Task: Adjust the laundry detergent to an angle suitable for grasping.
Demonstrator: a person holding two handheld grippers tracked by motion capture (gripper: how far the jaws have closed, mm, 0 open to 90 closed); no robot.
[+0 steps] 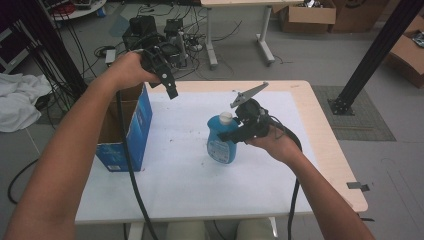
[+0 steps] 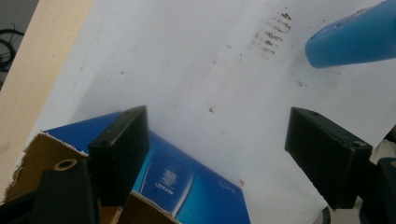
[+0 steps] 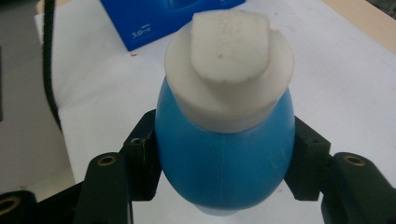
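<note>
Two black two-jaw grippers in play. Right gripper [image 1: 239, 134] clamped on blue plastic bottle with white flip cap [image 1: 221, 141], jaws pressing both sides of the bottle body just below the cap, seen close in the right gripper view [image 3: 224, 158]. Bottle on or just above the white sheet covering the light wooden table [image 1: 320, 125], near the middle, tilted a little toward the person; contact with the sheet hard to tell from the high view. Grey three-cornered plate [image 1: 248, 94] sticking up over the right gripper, cable trailing back past the right hand [image 1: 272, 142].

Left gripper [image 1: 169, 86] released, jaws wide apart with nothing between them, held up over the far left corner of the table by the left hand [image 1: 131, 70]. Pointing down at the sheet in the left gripper view [image 2: 233, 154]. Open blue cardboard box with brown inside [image 1: 127, 131] at the table's left edge, just below that gripper, well apart from the bottle. Blue bottle end visible top right in the left gripper view [image 2: 350, 42]. Small brown specks on the sheet [image 2: 275, 28].
</note>
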